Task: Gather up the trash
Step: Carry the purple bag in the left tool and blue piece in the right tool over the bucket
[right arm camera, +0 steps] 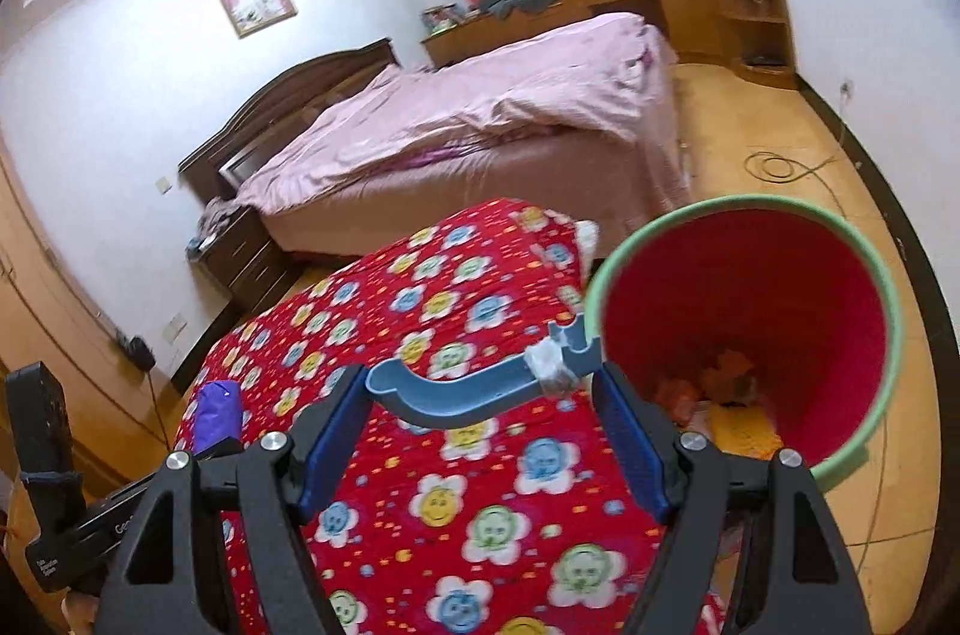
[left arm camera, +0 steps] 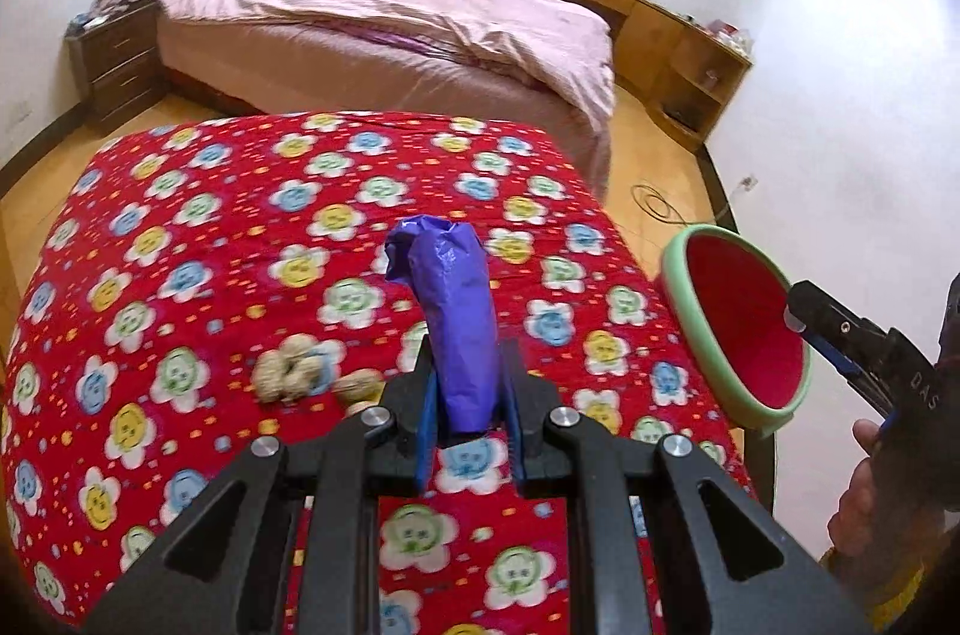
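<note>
My left gripper [left arm camera: 467,419] is shut on a crumpled purple plastic wrapper [left arm camera: 456,311], held upright above the red flowered cloth [left arm camera: 180,227] on the table. Several peanut shells [left arm camera: 300,371] lie on the cloth just left of it. My right gripper [right arm camera: 480,431] holds the blue handle [right arm camera: 468,389] of a red bin with a green rim [right arm camera: 750,329], tilted at the table's right edge. The fingers stand wide around the handle. Some trash lies in the bin's bottom. The bin [left arm camera: 738,323] and the right gripper [left arm camera: 840,335] also show in the left wrist view.
A bed with a pink cover [left arm camera: 384,17] stands beyond the table. A dark nightstand [left arm camera: 114,59] is at its left. Wooden cabinets [left arm camera: 660,29] run along the far wall. A coiled cable [right arm camera: 774,167] lies on the wooden floor at right.
</note>
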